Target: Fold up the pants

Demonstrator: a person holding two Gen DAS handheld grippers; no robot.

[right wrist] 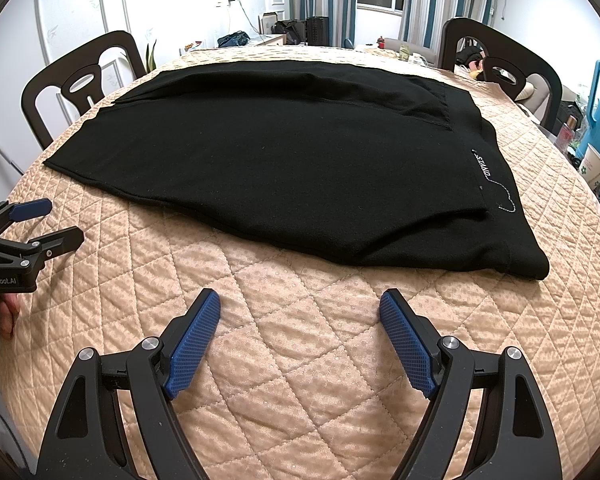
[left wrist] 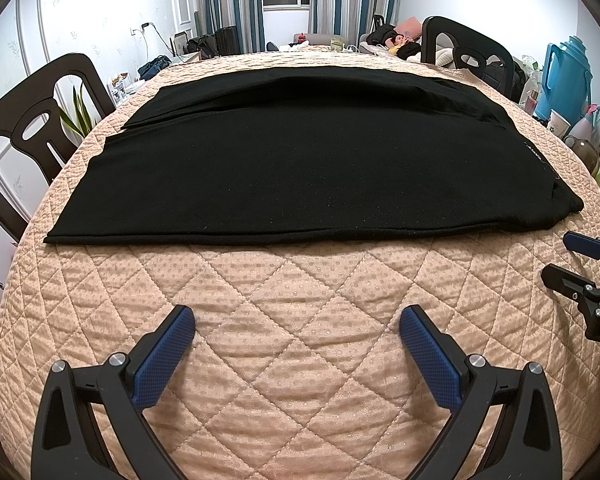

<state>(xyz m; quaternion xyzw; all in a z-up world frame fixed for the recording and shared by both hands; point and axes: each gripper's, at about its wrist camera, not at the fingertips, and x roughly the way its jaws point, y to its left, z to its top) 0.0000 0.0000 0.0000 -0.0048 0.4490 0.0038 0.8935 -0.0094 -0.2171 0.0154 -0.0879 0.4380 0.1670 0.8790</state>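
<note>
Black pants [left wrist: 300,160] lie flat on the quilted peach tabletop [left wrist: 300,300], legs laid one on the other, running left to right, waistband end at right with a white "STAND" label [right wrist: 482,166]. I've got the left gripper [left wrist: 298,322] low over bare quilt just short of the near hem, fingers [left wrist: 164,356] spread wide, nothing between them. Right gripper [right wrist: 300,306] likewise: fingers spread, empty, near the waist end. Dark chairs [right wrist: 80,84] stand at the far sides.
</note>
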